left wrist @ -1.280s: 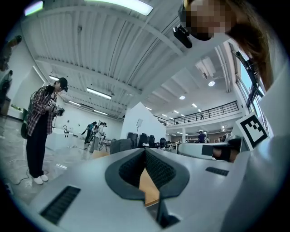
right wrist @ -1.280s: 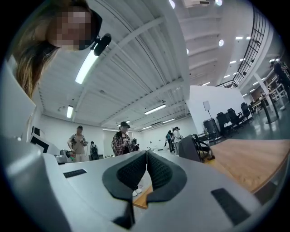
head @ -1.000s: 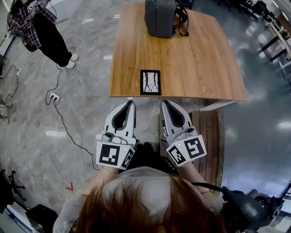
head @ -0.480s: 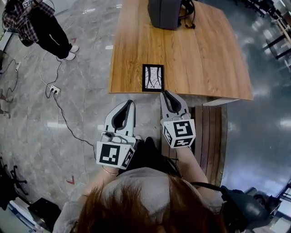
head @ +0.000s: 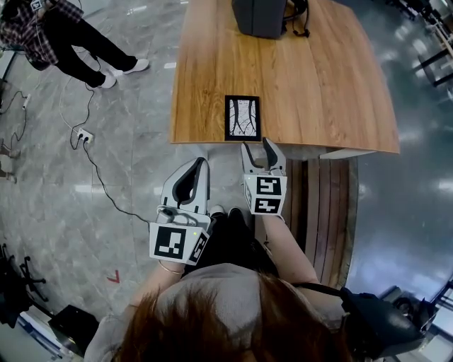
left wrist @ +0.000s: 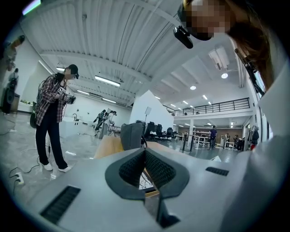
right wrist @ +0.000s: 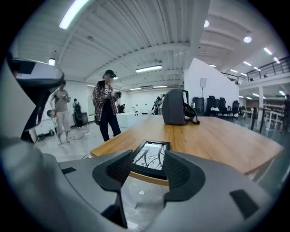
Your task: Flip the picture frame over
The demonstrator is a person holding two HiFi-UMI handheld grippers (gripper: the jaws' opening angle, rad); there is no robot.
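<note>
The picture frame (head: 242,118), black with a branch drawing face up, lies flat at the near edge of the wooden table (head: 318,85). My right gripper (head: 260,150) is just short of that edge, level with the frame's near end. Its jaws have just been opening and now stand open. In the right gripper view the picture frame (right wrist: 151,158) shows in the gap of the right gripper (right wrist: 147,166), beyond the pads and untouched. My left gripper (head: 204,162) hangs lower left of the frame, shut and empty. The left gripper (left wrist: 145,152) half hides the picture frame (left wrist: 146,181).
A grey backpack (head: 258,15) stands at the table's far side. A person (head: 56,28) in a plaid shirt stands at the upper left, near a power strip (head: 83,134) with its cable. A slatted wooden bench (head: 325,212) runs along my right.
My right gripper has moved forward to the table's near edge and its jaws have gone from shut to open. The left gripper has hardly shifted. The bystander has taken a step.
</note>
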